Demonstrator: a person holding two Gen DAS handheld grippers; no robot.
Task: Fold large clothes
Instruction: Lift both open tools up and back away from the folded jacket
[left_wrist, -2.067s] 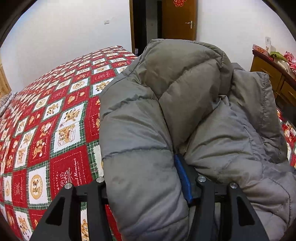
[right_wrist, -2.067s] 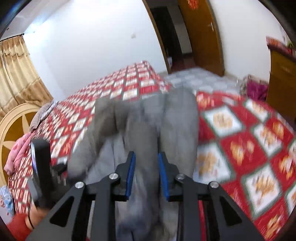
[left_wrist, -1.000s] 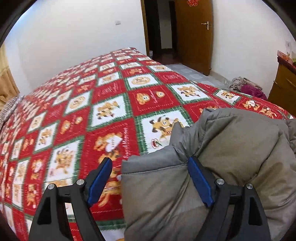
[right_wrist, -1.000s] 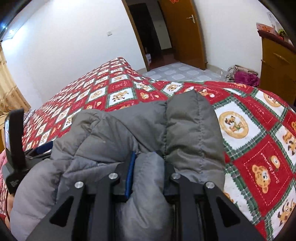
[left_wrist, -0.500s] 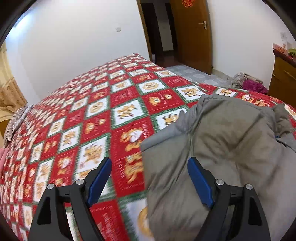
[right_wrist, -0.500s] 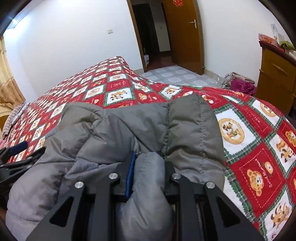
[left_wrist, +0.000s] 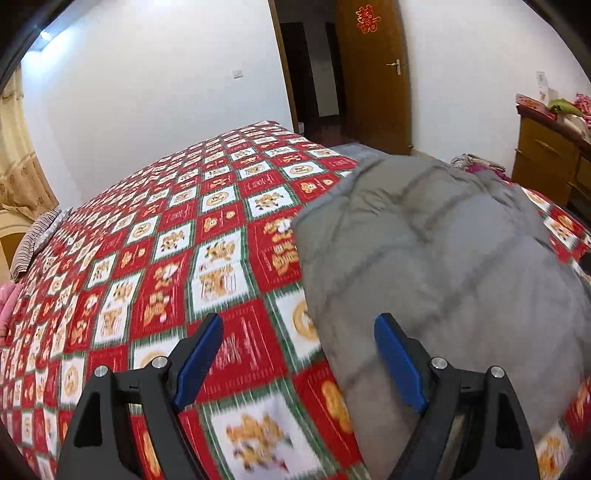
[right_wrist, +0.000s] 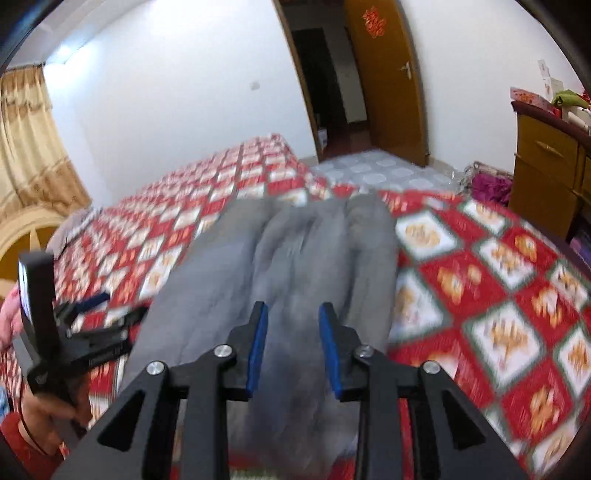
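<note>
A grey quilted puffer jacket (left_wrist: 424, 258) lies folded in a thick bundle on the bed's red, white and green patterned cover (left_wrist: 166, 258). My left gripper (left_wrist: 297, 336) is wide open and empty, above the jacket's left edge. In the right wrist view the jacket (right_wrist: 288, 251) stretches away ahead. My right gripper (right_wrist: 290, 314) is open with a gap between its blue pads, held just above the jacket and holding nothing. The left gripper (right_wrist: 96, 306) also shows at the left of that view, held in a hand.
A wooden dresser (left_wrist: 554, 162) with clutter on top stands at the right. A wooden door (left_wrist: 373, 74) and a dark doorway are at the back. Clothes lie heaped on the floor (right_wrist: 491, 184) by the dresser. Curtains (right_wrist: 33, 147) hang at the left.
My right gripper has let go of the jacket fold and pulled back, jaws now apart. My left gripper stays open and has drawn back and up from the jacket.
</note>
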